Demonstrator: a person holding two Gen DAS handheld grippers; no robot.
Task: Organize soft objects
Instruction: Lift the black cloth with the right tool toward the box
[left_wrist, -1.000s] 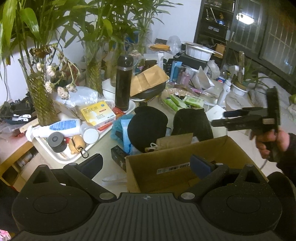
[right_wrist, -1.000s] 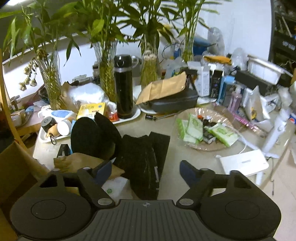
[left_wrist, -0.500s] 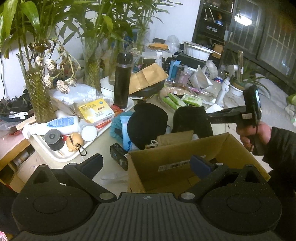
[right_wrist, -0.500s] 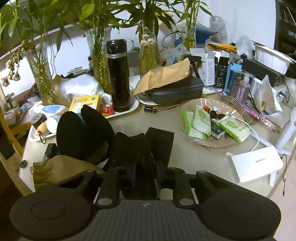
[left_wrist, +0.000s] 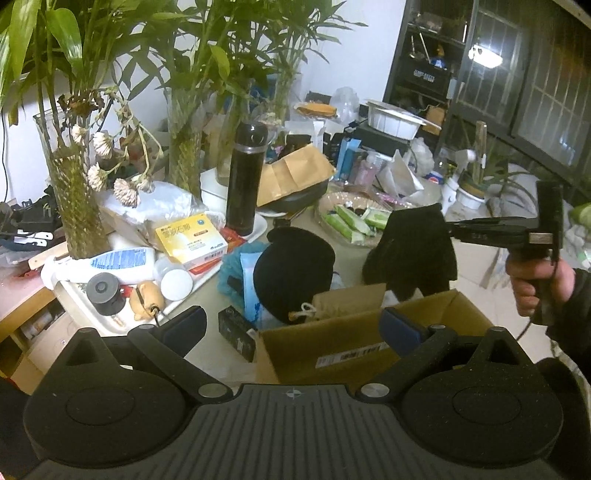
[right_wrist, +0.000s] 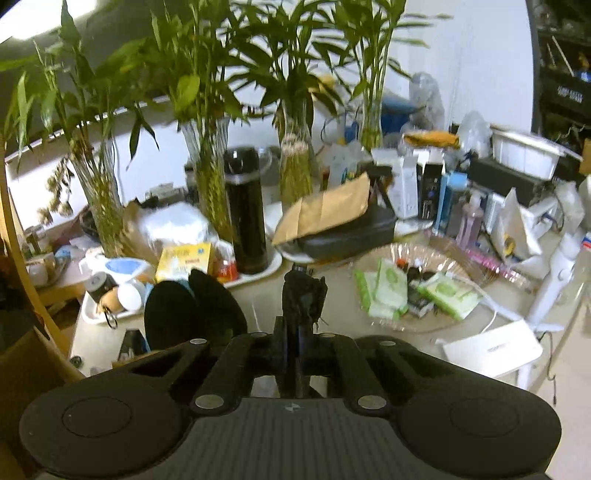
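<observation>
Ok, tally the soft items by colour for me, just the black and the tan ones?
Black: 2, the cloth pinched in the right tool and the cap beyond the cardboard box
Tan: 1, the drawstring pouch at the box's far edge
Total: 3

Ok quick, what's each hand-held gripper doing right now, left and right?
Left hand-held gripper: open, empty, above the cardboard box.
Right hand-held gripper: shut on the black glove, lifted off the table.
</observation>
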